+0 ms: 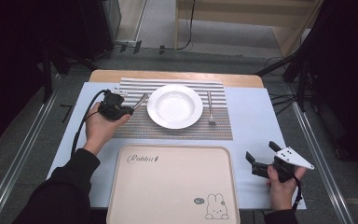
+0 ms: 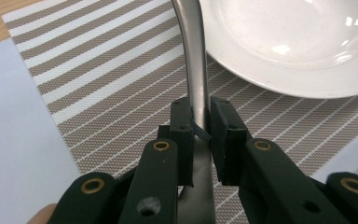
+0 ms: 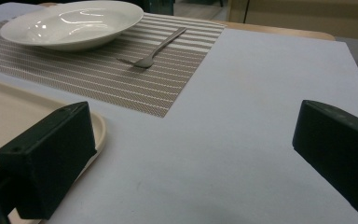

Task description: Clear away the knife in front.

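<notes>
On the striped placemat [image 1: 135, 128], left of the plate [image 1: 175, 106], the left gripper [image 2: 200, 133] pinches a spoon handle [image 2: 195, 70], while the right gripper [image 3: 191, 154], near the tray [image 1: 172, 186], stands spread wide.

Just right of the left gripper [image 1: 121, 108] the plate [image 1: 175, 106] blocks the way; the bare placemat [image 2: 98, 93] to its left lies open. Ahead of the right gripper [image 1: 262, 158] the tablecloth [image 3: 261, 93] is free; the tray [image 3: 9, 116] flanks its left, the fork [image 3: 156, 49] lies farther ahead.
</notes>
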{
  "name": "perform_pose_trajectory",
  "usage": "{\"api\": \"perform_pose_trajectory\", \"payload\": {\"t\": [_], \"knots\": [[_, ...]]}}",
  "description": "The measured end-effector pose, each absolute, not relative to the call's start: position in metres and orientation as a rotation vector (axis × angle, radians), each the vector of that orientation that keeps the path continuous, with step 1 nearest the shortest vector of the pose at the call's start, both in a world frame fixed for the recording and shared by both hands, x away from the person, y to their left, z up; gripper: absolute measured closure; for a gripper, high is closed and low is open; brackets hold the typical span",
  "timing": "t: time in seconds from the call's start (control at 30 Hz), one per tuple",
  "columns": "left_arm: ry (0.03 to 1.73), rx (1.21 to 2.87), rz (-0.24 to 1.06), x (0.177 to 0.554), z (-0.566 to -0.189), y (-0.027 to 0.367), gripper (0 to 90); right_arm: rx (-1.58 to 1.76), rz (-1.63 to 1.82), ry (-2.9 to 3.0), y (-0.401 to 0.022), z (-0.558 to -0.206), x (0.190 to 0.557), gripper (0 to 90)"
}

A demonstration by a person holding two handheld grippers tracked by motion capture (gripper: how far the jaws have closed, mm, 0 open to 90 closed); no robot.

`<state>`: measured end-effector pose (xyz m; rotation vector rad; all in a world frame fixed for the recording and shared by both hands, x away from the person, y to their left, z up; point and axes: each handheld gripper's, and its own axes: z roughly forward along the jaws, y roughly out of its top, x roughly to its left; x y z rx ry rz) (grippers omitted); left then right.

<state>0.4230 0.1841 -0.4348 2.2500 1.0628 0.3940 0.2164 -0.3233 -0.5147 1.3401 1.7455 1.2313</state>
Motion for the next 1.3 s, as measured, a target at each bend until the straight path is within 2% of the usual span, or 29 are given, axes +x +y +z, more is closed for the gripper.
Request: {"api": "perform_pose_trajectory", "payload": {"t": [1.3], "knots": [[0.918,2.199,0.358,0.331,-0.433,0.187,80.0,1.330,1.220,1.748,-0.323,-0.514,0.216,0.0]]}}
